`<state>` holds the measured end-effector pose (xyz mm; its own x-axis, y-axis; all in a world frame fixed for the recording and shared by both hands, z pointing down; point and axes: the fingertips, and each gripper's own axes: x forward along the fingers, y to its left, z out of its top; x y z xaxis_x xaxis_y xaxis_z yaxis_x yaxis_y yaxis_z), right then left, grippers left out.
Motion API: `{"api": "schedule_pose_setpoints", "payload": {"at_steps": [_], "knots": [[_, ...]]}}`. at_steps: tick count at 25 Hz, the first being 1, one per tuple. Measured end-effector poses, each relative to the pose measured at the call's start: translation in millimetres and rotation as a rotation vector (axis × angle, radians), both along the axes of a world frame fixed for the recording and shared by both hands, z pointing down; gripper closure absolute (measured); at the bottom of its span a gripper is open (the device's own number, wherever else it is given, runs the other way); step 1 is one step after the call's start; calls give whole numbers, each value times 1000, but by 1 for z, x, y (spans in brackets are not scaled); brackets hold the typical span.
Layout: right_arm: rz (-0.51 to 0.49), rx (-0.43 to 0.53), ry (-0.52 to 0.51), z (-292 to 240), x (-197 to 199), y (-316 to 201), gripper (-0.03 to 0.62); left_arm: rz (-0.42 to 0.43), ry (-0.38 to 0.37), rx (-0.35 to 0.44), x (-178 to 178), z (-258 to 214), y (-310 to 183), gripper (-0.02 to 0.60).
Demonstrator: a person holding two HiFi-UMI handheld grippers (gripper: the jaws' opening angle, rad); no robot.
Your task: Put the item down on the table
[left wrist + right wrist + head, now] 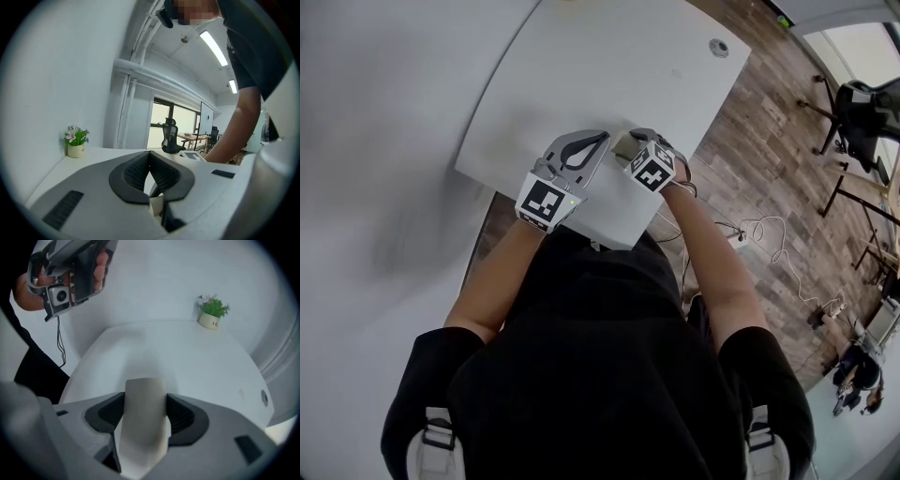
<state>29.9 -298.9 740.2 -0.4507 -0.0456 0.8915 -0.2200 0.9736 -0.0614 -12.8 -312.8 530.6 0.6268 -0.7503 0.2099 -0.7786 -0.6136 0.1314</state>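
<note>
Jaws of the right gripper (145, 403) clamp a pale cream, curved, smooth item (142, 432) from both sides over the near part of the white round-cornered table (164, 348), while the left gripper (149, 154) alongside has its dark jaws pressed together at the tips.

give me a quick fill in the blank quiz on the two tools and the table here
The cream item is clamped in the ____ tool.
The left tool is ____, its jaw tips touching.
The potted plant stands on the ____ table.
Missing words: right; shut; white
</note>
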Motion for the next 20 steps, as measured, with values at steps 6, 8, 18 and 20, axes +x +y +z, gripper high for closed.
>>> {"api": "schedule_pose_setpoints", "payload": {"at_steps": [6,8,18,20], "knots": [[5,6,31,18,-4,-2,313,-24,-9,-21,-11,5,10,588],[17,20,38,20,-5,-3,312,-28,-9,-28,-16,3,14,588],[149,53,-60,-13,-11,-10,303,-13,-22,-17,-35,1,26,588],[217,56,-120,-31,-10,-10,303,3,-25,-10,-36,-3,28,588]]}}
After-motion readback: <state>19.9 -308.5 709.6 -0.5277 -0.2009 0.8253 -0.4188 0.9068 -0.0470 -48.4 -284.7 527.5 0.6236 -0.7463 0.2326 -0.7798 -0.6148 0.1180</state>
